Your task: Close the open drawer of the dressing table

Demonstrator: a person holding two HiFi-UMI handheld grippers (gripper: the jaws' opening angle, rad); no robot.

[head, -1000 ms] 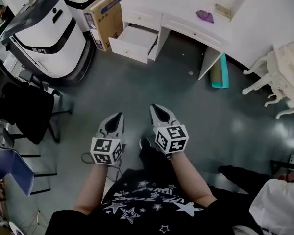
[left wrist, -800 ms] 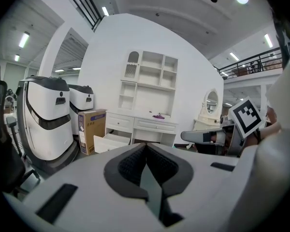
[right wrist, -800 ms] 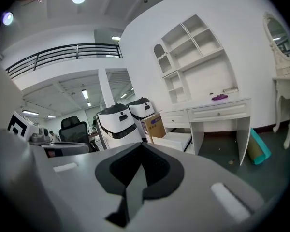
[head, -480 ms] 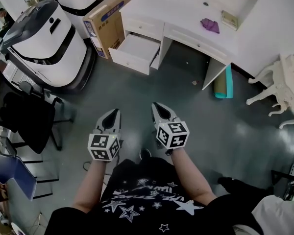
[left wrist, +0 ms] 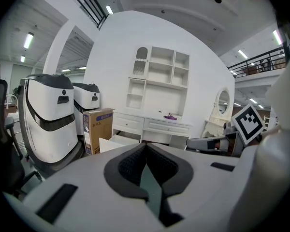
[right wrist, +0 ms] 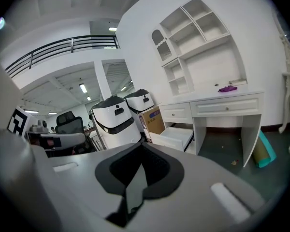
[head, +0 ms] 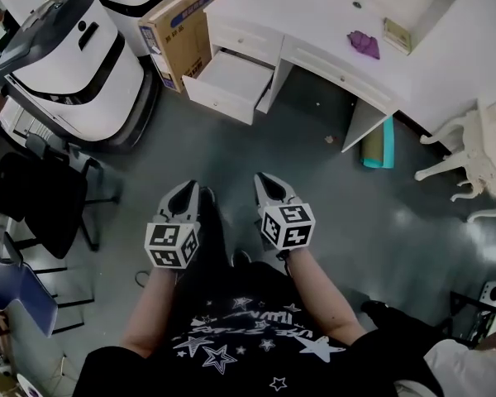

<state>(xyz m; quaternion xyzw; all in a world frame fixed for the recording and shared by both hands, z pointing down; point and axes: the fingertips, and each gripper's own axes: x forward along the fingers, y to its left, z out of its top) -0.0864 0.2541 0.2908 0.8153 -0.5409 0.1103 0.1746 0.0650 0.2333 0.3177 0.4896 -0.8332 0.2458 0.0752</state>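
Observation:
The white dressing table [head: 314,19] stands at the top of the head view. Its lower left drawer [head: 229,81] is pulled out and looks empty. My left gripper [head: 186,192] and right gripper [head: 267,180] hover side by side over the dark floor, well short of the drawer, both shut and holding nothing. In the left gripper view the open drawer [left wrist: 112,142] shows just left of the shut left gripper [left wrist: 146,147]. In the right gripper view the drawer [right wrist: 176,137] lies ahead, to the right of the shut right gripper [right wrist: 141,147].
Two large white-and-black machines [head: 66,56] and a cardboard box [head: 182,27] stand left of the drawer. A black office chair [head: 45,193] is at the left. A purple cloth [head: 364,43] lies on the tabletop; a teal roll [head: 376,143] and white carved furniture [head: 479,160] are at the right.
Both grippers and the person have moved forward toward the dressing table; the drawer sits lower and nearer in the head view. Both grippers stay shut.

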